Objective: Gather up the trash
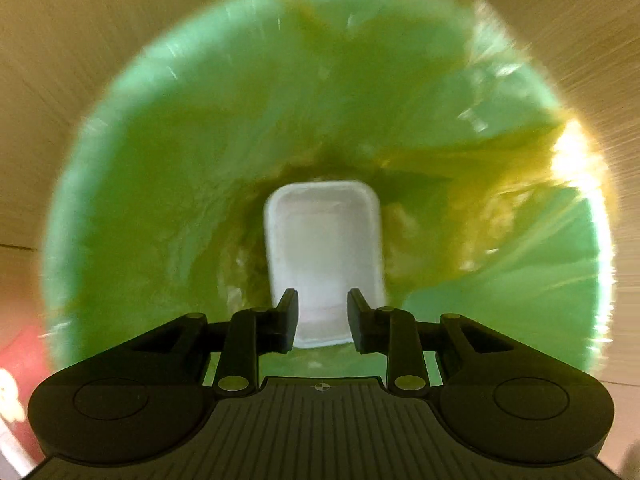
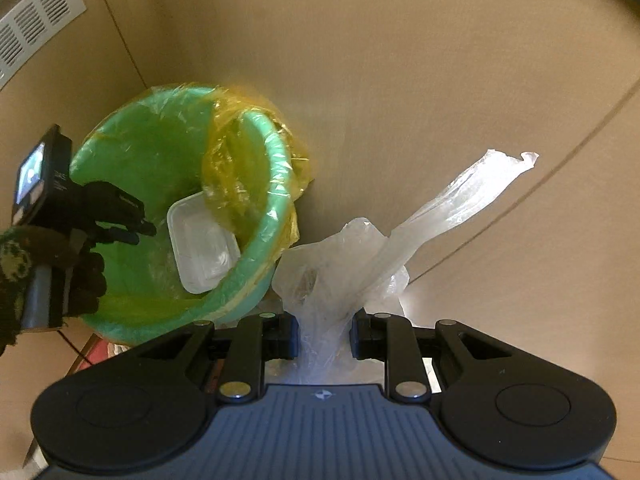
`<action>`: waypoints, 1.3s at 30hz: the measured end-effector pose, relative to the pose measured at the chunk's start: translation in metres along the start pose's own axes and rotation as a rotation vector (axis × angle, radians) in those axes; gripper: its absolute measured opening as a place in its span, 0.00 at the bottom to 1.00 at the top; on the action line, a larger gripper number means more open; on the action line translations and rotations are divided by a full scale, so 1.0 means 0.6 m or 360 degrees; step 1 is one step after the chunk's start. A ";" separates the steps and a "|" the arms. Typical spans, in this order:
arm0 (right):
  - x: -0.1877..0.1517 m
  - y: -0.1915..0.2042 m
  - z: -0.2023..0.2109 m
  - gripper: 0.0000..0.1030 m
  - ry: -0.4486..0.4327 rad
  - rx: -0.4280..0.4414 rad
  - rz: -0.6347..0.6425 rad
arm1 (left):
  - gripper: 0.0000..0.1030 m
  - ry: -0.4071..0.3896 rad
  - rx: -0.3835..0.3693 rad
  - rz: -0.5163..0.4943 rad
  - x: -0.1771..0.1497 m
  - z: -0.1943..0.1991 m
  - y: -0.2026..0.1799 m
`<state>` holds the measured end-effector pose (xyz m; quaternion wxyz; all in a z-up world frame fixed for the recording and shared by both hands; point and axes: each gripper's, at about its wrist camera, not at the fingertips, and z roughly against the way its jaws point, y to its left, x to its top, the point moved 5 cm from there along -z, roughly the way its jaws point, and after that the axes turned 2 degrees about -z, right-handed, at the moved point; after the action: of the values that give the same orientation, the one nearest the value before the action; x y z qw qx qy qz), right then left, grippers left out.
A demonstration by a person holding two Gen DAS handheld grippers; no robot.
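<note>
A green bin (image 1: pixel 120 208) lined with a yellow bag (image 2: pixel 236 160) fills the left wrist view. A white plastic tray (image 1: pixel 322 240) lies inside it, leaning on the wall. My left gripper (image 1: pixel 323 296) hangs over the bin mouth, pointing down, its jaws open and apart from the tray's near end. From the right wrist view the same tray (image 2: pixel 202 248) rests against the bin (image 2: pixel 276 200) rim, clear of the left gripper (image 2: pixel 142 232). My right gripper (image 2: pixel 324 334) is shut on a crumpled clear plastic bag (image 2: pixel 360 256), beside the bin on its right.
The floor is tan tile (image 2: pixel 440 80) with thin seams. A white vent grille (image 2: pixel 40 20) sits at the upper left. A gloved hand and patterned sleeve (image 2: pixel 16 264) hold the left gripper. Something red (image 1: pixel 20 340) lies beside the bin's base.
</note>
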<state>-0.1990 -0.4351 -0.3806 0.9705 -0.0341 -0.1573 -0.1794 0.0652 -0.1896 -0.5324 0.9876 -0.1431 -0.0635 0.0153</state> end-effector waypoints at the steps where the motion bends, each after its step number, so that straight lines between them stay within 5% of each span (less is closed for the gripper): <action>1: 0.005 0.005 -0.002 0.21 0.0005 0.0009 0.0013 | 0.29 -0.0043 -0.0051 0.0002 -0.002 0.026 0.001; 7: 0.061 0.077 -0.008 0.21 -0.0007 0.0193 0.0110 | 0.29 -0.0244 -0.0092 -0.0045 -0.027 0.176 0.015; 14: 0.139 0.218 -0.027 0.23 -0.0090 0.0428 0.0398 | 0.29 -0.0344 -0.0144 0.0084 -0.033 0.210 0.044; 18: 0.169 0.264 -0.059 0.46 -0.0093 0.0424 0.0484 | 0.29 -0.0372 -0.0173 0.0135 -0.043 0.221 0.055; 26: 0.179 0.251 -0.027 0.54 -0.0115 0.0402 0.0460 | 0.29 -0.0470 -0.0208 0.0144 -0.048 0.289 0.071; 34: 0.193 0.228 0.087 0.54 -0.0236 0.0339 0.0362 | 0.29 -0.0629 -0.0299 -0.0060 -0.037 0.474 -0.005; 39: 0.234 0.251 0.211 0.54 -0.0384 0.0464 0.0340 | 0.29 -0.0857 -0.0333 -0.0103 -0.007 0.635 -0.015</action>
<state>-0.0575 -0.3262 -0.2175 0.9528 0.0688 -0.2922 -0.0455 0.0117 -0.0916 -0.1678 0.9150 -0.2328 -0.3292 0.0146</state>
